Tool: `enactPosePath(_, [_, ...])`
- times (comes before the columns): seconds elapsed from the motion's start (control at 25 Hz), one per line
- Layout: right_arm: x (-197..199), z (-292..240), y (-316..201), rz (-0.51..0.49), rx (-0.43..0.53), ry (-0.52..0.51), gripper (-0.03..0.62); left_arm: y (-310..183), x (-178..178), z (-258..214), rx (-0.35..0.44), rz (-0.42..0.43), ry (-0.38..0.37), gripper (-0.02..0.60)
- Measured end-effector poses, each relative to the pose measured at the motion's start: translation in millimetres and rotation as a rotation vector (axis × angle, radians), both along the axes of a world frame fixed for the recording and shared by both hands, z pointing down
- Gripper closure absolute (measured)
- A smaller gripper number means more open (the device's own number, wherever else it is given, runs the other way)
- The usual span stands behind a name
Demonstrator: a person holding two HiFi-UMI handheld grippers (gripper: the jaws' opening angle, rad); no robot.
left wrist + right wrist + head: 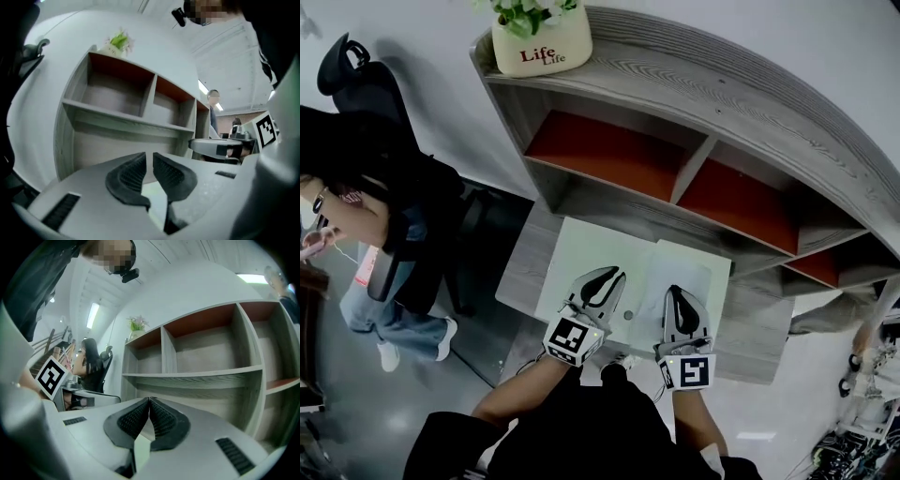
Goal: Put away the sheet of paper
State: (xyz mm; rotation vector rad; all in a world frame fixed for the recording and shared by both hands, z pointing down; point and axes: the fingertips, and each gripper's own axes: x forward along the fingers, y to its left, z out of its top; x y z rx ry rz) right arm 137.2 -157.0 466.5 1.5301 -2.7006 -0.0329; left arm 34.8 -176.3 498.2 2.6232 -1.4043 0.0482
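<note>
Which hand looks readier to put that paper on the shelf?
Right: the right gripper is shut on the sheet of paper, facing the shelf; the left gripper has its jaws slightly apart.

Plant pot [542, 42] on left end of shelf unit [703, 84], sheet of paper [574, 262] on desk [521, 270] before it, person [366, 202] at left.

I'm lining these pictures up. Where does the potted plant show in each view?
Head view: potted plant at the top edge, left of centre, on the shelf unit.
Left gripper view: potted plant upper left, on the unit's left end.
Right gripper view: potted plant left of centre, same perch.
Shared landmark: the grey shelf unit with red-lined compartments.
</note>
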Motion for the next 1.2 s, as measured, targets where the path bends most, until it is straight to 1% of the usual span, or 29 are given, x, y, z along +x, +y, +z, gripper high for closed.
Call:
enactPosePath(0.04, [-2.9, -4.7, -0.4, -0.001, 0.009, -0.002, 0.571, 3.7, -3.4, -8.7, 0.024, 0.002, 0.0, 0.553])
enactPosePath(0.08, [-5.8, -9.7, -1.2, -0.002, 0.02, -0.003, 0.571, 6.8, -6.5, -15.7, 0.032, 0.003, 0.007, 0.572])
enactPosePath(0.16, [-11.0, -19.1, -2.6, -0.004, 0.04, -0.005, 0.571, 11.6, -11.0, -26.4, 0.036, 0.015, 0.033, 0.574])
enactPosePath(0.24, [-15.1, -25.9, -2.6, -0.005, 0.055, -0.005, 0.571, 14.7, -14.1, -37.3, 0.071, 0.041, 0.056, 0.575])
enactPosePath(0.36, [-19.4, -35.8, -0.8, -0.001, 0.08, -0.002, 0.572, 17.1, -17.3, -50.9, 0.098, 0.062, 0.094, 0.575])
enactPosePath(0.56, [-25.6, -58.2, -7.7, 0.02, 0.077, -0.042, 0.572, 8.7, -28.3, -67.6, 0.126, 0.039, 0.076, 0.574])
enactPosePath(0.72, [-31.4, -81.1, -11.3, 0.03, 0.12, -0.045, 0.572, 5.2, -34.1, -80.2, 0.137, 0.032, 0.072, 0.574])
enactPosePath(0.88, [-33.7, -91.4, -7.1, 0.034, 0.153, -0.04, 0.572, 4.6, -34.2, -91.2, 0.183, 0.052, 0.071, 0.574])
enactPosePath(1.2, [-39.5, -98.7, -4.7, 0.028, 0.161, -0.032, 0.572, 5.1, -33.0, -101.4, 0.201, 0.074, 0.063, 0.574])
